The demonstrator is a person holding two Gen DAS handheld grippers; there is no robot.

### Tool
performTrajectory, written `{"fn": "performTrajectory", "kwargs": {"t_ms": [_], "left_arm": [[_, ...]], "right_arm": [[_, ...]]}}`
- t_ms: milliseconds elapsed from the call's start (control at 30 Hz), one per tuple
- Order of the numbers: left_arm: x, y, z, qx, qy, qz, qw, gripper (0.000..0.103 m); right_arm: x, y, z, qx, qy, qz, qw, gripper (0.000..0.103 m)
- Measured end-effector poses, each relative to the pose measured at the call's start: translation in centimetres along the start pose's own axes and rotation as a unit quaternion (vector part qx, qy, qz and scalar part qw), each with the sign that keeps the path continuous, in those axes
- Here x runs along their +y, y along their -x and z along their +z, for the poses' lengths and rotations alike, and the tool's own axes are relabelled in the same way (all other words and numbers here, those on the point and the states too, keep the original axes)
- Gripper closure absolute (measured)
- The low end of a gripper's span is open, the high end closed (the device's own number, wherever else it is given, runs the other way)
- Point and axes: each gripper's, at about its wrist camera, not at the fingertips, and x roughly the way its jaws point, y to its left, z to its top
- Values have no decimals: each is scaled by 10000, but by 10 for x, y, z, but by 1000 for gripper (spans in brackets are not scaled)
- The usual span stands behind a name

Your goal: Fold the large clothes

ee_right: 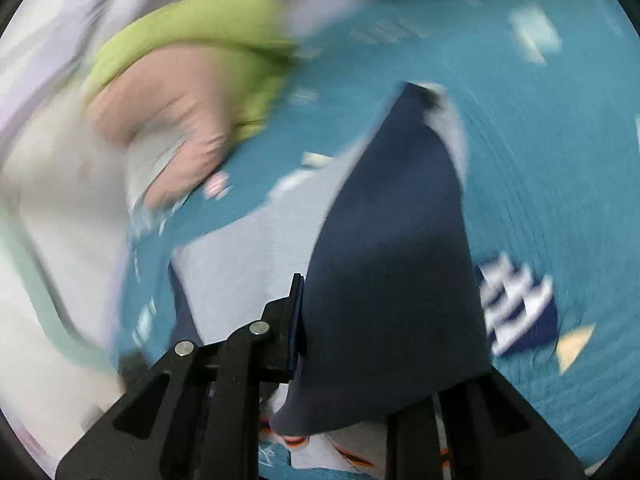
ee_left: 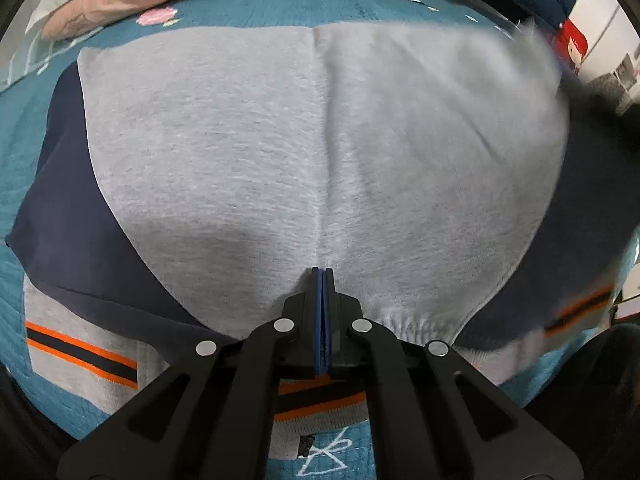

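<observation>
While one sweatshirt (ee_left: pixel 280 140) lies flat, left hand-held gripper (ee_left: pixel 322 276) closed empty, right hand-held gripper (ee_right: pixel 316 300) gripping sleeve (ee_right: pixel 392 280).

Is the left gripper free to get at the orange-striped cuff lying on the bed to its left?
Probably yes. The left gripper is shut with nothing held, resting at the grey sweatshirt, and the striped cuff lies uncovered on the teal bedspread beside it.
</observation>
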Motion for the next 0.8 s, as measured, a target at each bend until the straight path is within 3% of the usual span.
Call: {"fn": "performTrajectory", "kwargs": {"t_ms": [100, 267, 367, 500, 633, 800], "left_arm": [[5, 4, -7, -49, 12, -65, 10000, 103], [5, 2, -5, -122, 65, -206, 9997, 101], [7, 2, -3, -139, 137, -295, 9994, 101], [10, 1, 1, -170, 212, -417, 9988, 101], [19, 9, 9, 139, 221, -772, 9967, 101], [65, 40, 10, 276, 563, -1057, 9924, 100]], "right_arm": [[24, -2, 2, 102, -18, 290, 9995, 85], [38, -8, 4, 282, -369, 310, 9984, 85], [51, -11, 6, 378, -423, -138, 9983, 85], [74, -20, 6, 466, -484, -341, 9972, 85], [101, -32, 8, 467, -255, -700, 9961, 85], [135, -61, 7, 513, -95, -1014, 9935, 84]]}}
